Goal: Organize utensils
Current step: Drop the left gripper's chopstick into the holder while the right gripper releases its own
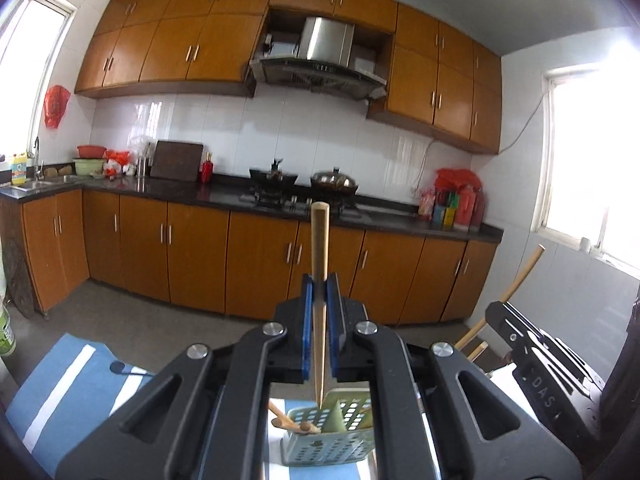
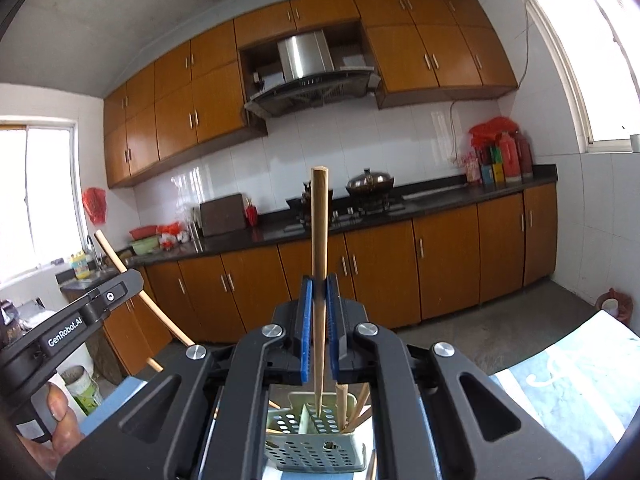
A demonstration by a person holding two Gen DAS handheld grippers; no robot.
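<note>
The left gripper [image 1: 320,284] has its blue fingers [image 1: 307,312] closed on a wooden chopstick [image 1: 320,264], which stands nearly upright with its thin tip just above the green perforated holder [image 1: 320,444]. The right gripper [image 2: 319,286] likewise pinches a second chopstick [image 2: 319,248] between its fingers [image 2: 306,320], the tip reaching down into the holder, where several more chopsticks [image 2: 352,408] lean. The holder stands on a surface covered by a blue-and-white striped cloth [image 1: 52,396]. Beyond the holder run kitchen cabinets [image 1: 192,256] and a stove [image 1: 288,196].
</note>
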